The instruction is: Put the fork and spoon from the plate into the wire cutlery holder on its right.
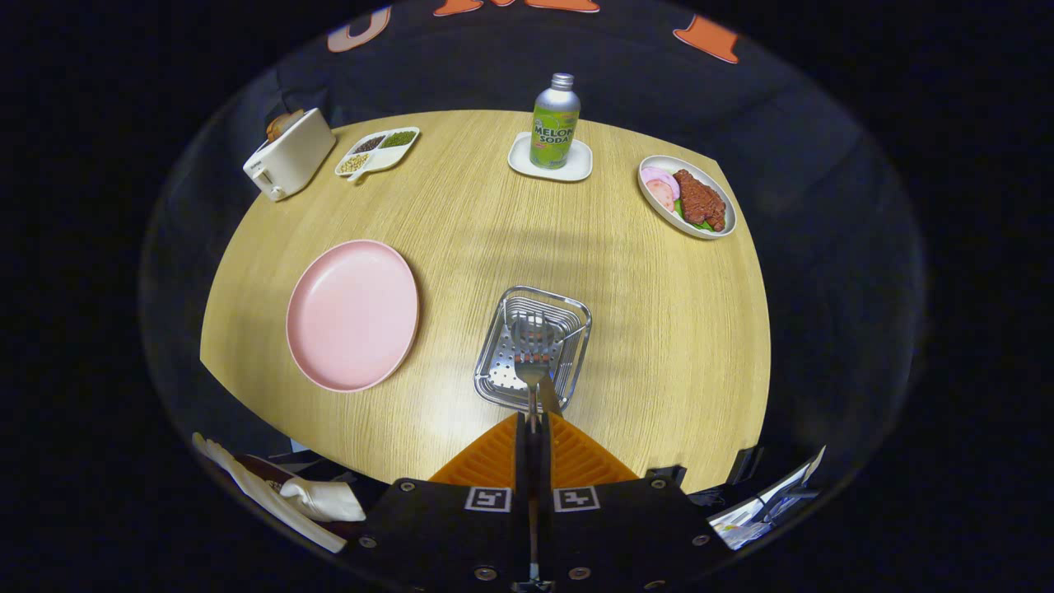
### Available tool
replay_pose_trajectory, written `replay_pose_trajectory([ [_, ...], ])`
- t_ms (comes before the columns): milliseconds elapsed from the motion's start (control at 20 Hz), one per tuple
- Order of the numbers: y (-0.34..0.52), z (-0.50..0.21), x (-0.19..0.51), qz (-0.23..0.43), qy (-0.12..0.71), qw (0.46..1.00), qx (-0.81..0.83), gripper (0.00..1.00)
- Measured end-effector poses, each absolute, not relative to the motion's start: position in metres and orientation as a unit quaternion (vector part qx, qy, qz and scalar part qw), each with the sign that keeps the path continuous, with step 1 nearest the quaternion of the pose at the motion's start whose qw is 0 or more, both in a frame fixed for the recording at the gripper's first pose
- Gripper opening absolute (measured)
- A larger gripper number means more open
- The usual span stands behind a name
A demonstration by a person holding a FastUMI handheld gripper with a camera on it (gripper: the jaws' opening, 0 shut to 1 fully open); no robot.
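I hold the gripper [533, 424] clamped on a stiff, slippery steel fork [533, 350] by its handle, above the wire cutlery holder [576, 362]; pink round plate [352, 315] at nine o'clock.

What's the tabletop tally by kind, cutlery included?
Plates and dishes: 4: pink plate, divided snack dish, white coaster dish, food plate
Bottles: 1: soda bottle
Toasters: 1: toaster
Cutlery holders: 1: wire cutlery holder
Cutlery: 1: fork, clamped in the hand-held gripper above the holder
Total: 8
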State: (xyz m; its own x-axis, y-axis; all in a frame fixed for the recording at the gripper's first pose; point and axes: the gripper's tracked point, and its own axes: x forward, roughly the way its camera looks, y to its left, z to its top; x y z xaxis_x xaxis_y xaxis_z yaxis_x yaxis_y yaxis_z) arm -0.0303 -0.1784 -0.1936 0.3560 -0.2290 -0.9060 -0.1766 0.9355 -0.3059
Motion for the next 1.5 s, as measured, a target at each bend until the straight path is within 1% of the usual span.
replay_pose_trajectory([
  [200, -0.181, -0.203, -0.020, -0.001, 0.594, 0.778, -0.206, 0.05],
  [350, -0.180, -0.208, -0.015, 0.008, 0.603, 0.768, -0.216, 0.04],
  [550, -0.173, -0.203, -0.011, 0.016, 0.600, 0.771, -0.214, 0.09],
  [650, -0.173, -0.198, -0.005, 0.015, 0.587, 0.779, -0.218, 0.17],
  [700, -0.172, -0.193, -0.003, 0.014, 0.578, 0.786, -0.219, 0.27],
  [750, -0.170, -0.189, 0.001, 0.013, 0.567, 0.795, -0.216, 0.35],
  [850, -0.160, -0.181, 0.005, 0.012, 0.546, 0.813, -0.200, 0.59],
  [950, -0.149, -0.176, 0.009, 0.015, 0.519, 0.832, -0.193, 0.81],
  [1000, -0.142, -0.171, 0.015, 0.013, 0.501, 0.843, -0.193, 0.94],
  [1050, -0.134, -0.168, 0.019, 0.012, 0.487, 0.853, -0.188, 0.98],
  [1100, -0.122, -0.160, 0.024, 0.015, 0.472, 0.863, -0.179, 0.99],
  [1250, -0.091, -0.142, 0.036, 0.025, 0.423, 0.893, -0.155, 0.99],
  [1500, -0.062, -0.104, 0.052, 0.017, 0.334, 0.928, -0.162, 0.99],
])
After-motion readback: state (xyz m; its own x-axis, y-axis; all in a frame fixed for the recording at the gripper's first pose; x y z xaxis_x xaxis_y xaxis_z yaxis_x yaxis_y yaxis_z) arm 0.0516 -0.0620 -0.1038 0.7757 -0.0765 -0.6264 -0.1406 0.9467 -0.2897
